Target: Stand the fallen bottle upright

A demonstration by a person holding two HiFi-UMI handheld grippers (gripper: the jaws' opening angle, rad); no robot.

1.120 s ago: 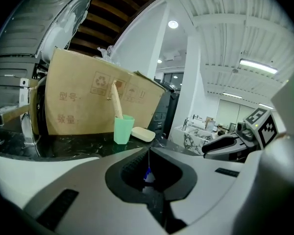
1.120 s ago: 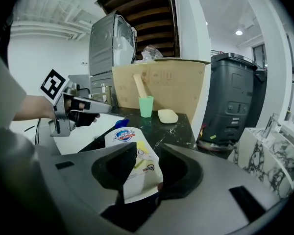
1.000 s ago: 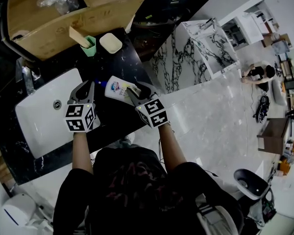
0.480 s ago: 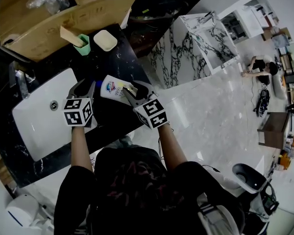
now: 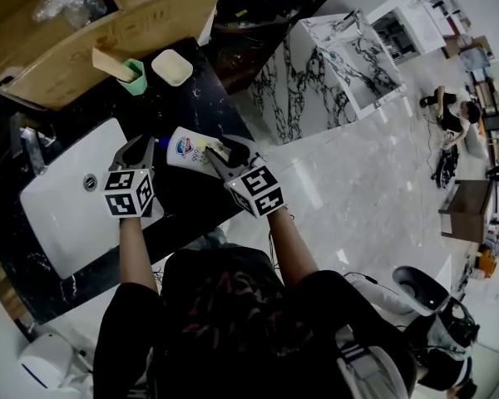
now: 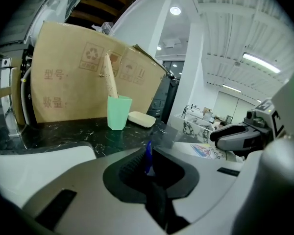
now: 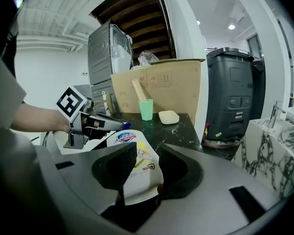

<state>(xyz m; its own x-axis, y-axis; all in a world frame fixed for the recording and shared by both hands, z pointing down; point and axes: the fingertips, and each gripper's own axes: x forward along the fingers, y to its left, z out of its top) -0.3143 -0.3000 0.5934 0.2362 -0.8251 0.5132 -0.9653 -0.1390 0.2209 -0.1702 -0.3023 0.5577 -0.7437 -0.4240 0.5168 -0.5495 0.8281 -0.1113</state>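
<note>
A white bottle [image 5: 187, 150] with a blue cap lies on its side on the black counter [image 5: 191, 106]. My right gripper [image 5: 219, 155] is shut on its bottom end, and the right gripper view shows the white body [image 7: 132, 151] wedged between the jaws [image 7: 139, 168]. My left gripper [image 5: 150, 145] is at the cap end. Its jaws are closing, and the blue cap [image 6: 148, 155] is pinched in the narrow gap between them. The left gripper view also shows the bottle's label [image 6: 206, 151] and the right gripper [image 6: 240, 136] beyond it.
A white sink [image 5: 62, 206] with a faucet [image 5: 29, 148] lies left of the bottle. A green cup [image 5: 131, 75] holding a wooden piece, a cream soap bar [image 5: 171, 67] and a cardboard box [image 5: 91, 32] stand behind. The counter's edge runs just right of the bottle.
My left gripper has come down a little onto the bottle's cap end. The bottle and the right gripper have kept their place.
</note>
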